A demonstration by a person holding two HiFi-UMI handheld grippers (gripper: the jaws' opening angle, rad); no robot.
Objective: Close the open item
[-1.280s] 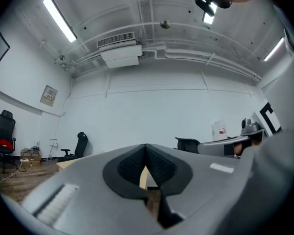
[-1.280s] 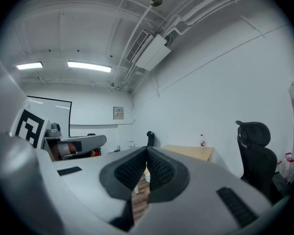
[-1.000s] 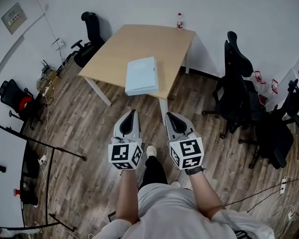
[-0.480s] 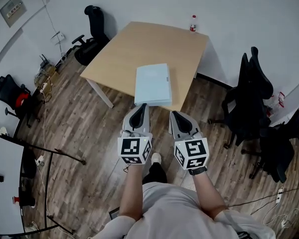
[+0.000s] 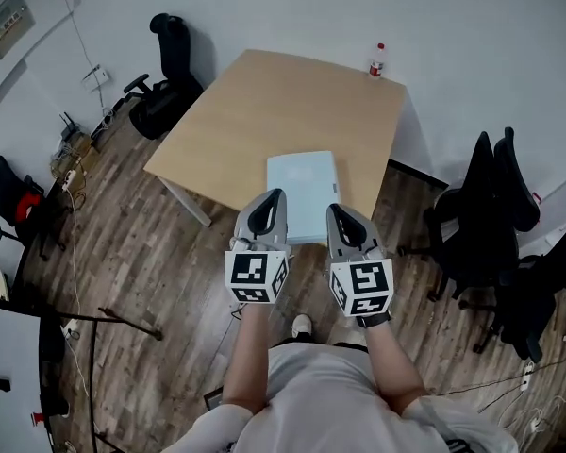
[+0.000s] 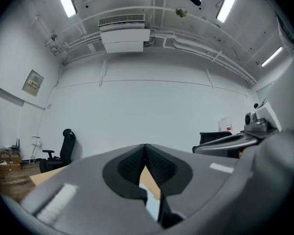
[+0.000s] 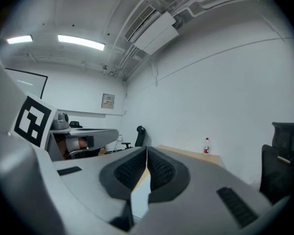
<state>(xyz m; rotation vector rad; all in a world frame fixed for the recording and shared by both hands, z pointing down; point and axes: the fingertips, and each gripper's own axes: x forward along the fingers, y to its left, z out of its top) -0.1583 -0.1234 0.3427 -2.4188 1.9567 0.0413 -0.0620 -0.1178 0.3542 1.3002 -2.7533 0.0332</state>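
wood table [image 5: 264, 111], pale flat item [image 5: 304, 189] near front edge

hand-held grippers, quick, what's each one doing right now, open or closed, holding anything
left hand-held gripper: closed, holding nothing
right hand-held gripper: closed, holding nothing

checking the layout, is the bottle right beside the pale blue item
No, the bottle stands at the far corner of the table, while the pale blue item lies by its near edge.
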